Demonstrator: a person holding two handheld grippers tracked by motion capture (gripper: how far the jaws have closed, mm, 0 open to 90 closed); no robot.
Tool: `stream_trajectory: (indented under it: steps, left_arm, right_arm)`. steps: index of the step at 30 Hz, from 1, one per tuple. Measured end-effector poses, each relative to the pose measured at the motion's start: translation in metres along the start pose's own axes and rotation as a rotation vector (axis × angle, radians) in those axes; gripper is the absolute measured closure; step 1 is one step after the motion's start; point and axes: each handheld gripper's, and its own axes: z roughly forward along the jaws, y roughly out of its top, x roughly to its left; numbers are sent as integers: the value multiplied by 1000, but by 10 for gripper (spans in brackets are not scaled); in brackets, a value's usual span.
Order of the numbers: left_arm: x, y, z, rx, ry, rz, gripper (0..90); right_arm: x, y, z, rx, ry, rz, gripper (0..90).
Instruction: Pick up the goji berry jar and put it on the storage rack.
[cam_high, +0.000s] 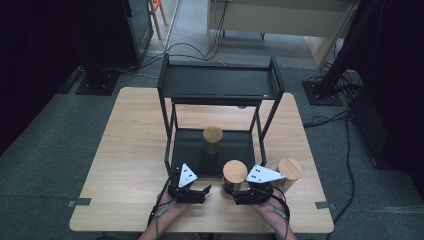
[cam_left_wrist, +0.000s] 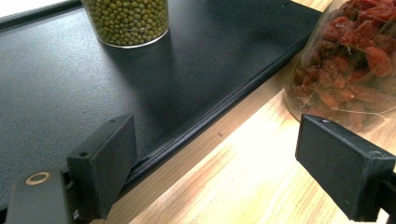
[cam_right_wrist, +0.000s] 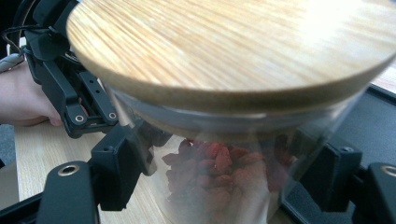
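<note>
Work in hand: the right gripper (cam_high: 235, 192) grabs the jar of red berries (cam_high: 234, 176) near the front edge of the desk (cam_high: 130, 150), most likely so it can go onto the shelf.

Jar of red berries: it stands upright on the wood, just in front of the front edge of the black rack (cam_high: 172, 120). Its glass body (cam_right_wrist: 224, 182) sits between the two black jaws, and its wooden lid (cam_right_wrist: 233, 42) is on top (a closed lid keeps the berries from spilling).

Right gripper: clamped on the jar. The pads (cam_right_wrist: 119, 163) press the glass from both sides, low under the lid, I think because the glass is straight there and the wide lid stops a slip.

Left gripper (cam_high: 200, 192): jaws wide apart, with nothing between them. It waits on the desk just left of the jar, pointing at the rack's bottom shelf (cam_left_wrist: 70, 93), maybe to help steady things.

Jar of green beans (cam_left_wrist: 126, 21): it stands on the bottom shelf, toward the back, so there is room in front of it.

Third jar (cam_high: 289, 172): it stands near the right edge of the desk, beside the rack's front right leg (its turn may come later).
</note>
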Motion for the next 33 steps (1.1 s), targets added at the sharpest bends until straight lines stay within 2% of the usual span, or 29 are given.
stream_trajectory:
  steps: [19,33]
  left_arm:
    - [-1,0,1,8,-1,9,129]
    - [-1,0,1,11,2,17,130]
  right_arm:
    - [2,8,-1,15,-8,-27,246]
    - [1,14,-1,23,-8,-22,247]
